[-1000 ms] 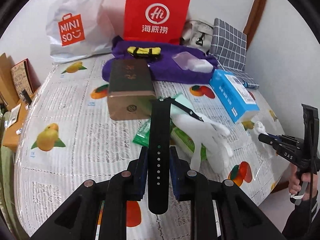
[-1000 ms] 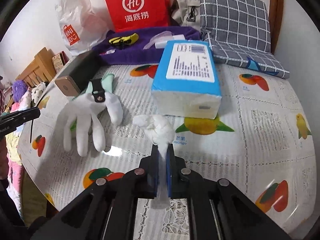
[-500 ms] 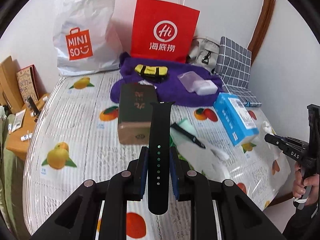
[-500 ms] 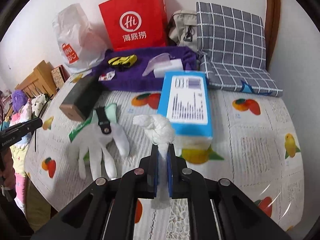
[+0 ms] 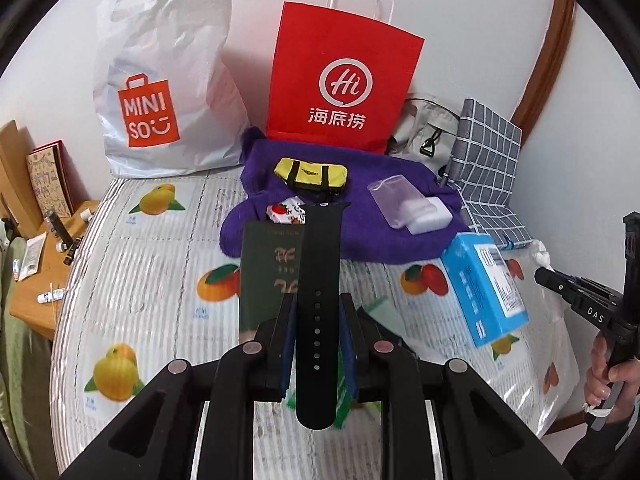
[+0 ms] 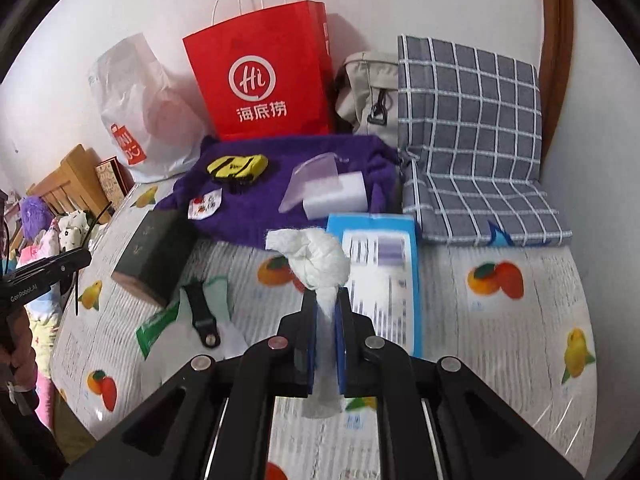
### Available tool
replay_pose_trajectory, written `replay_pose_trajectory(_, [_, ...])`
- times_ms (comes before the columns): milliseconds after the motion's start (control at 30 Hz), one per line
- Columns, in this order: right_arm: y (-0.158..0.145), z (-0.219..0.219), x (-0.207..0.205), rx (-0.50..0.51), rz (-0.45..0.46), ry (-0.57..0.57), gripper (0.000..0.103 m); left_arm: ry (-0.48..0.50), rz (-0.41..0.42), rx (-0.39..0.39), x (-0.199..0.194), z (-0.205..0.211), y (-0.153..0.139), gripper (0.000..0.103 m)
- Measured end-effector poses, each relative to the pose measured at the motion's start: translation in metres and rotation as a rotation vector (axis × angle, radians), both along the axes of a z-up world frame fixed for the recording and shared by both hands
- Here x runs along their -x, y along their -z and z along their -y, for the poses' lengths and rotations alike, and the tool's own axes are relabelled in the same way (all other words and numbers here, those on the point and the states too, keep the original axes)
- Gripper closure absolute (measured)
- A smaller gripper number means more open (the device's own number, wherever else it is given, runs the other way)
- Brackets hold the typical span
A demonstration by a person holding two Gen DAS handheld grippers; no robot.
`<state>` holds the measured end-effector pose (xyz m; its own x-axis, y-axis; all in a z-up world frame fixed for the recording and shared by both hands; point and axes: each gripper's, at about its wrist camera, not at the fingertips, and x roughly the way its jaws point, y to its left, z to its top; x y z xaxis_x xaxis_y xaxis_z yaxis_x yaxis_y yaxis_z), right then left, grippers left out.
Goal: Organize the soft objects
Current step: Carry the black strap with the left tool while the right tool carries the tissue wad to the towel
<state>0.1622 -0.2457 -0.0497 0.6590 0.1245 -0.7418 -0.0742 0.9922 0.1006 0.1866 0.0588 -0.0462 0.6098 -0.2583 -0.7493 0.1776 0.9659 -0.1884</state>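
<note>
watch strap, a flat black rubbery band with a row of small holes, is pinched upright between the blue pads of the left claw, its squared end standing above the claw tips and its rounded end hanging below them. wadded tissue, white, crinkled and knotted into a soft lump, is pinched by its twisted tail in the right claw. both are held in the air over the bed, whose glossy ribbed cover is printed with oranges and pears.

on the bed lie a dark green box with a tan end, a blue rectangular tissue pack, a second short black strap piece on a green packet, and part of a white glove under it. along the far edge, by the wall, a fuzzy purple cloth carries a small yellow pouch and a white block; behind it stand a red paper bag and a white plastic bag, with a grey checked cushion at the far right corner.

against the earlier pictures both claws sit higher and further back, so the bags show in full and the glove has slid mostly out of the left view.
</note>
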Motion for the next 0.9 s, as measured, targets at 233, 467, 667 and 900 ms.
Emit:
replay_pose_trajectory(233, [-0.006, -0.004, -0.031, 0.005, 0.013, 0.002, 0.094, -0.008, -0.007, 0.005, -0.025, 0.001, 0.000, 0.083])
replay_pose_trajectory(467, [-0.013, -0.008, -0.059, 0.021, 0.022, 0.000, 0.094, -0.023, -0.013, 0.001, -0.051, -0.002, 0.003, 0.083])
replay_pose_trajectory(667, [-0.016, -0.012, -0.086, 0.024, 0.027, -0.006, 0.094, -0.027, -0.017, -0.006, -0.071, -0.001, 0.004, 0.083])
replay_pose_trajectory(900, [-0.014, -0.019, -0.111, 0.009, 0.025, -0.021, 0.094, -0.024, -0.015, -0.017, -0.090, 0.003, 0.004, 0.083])
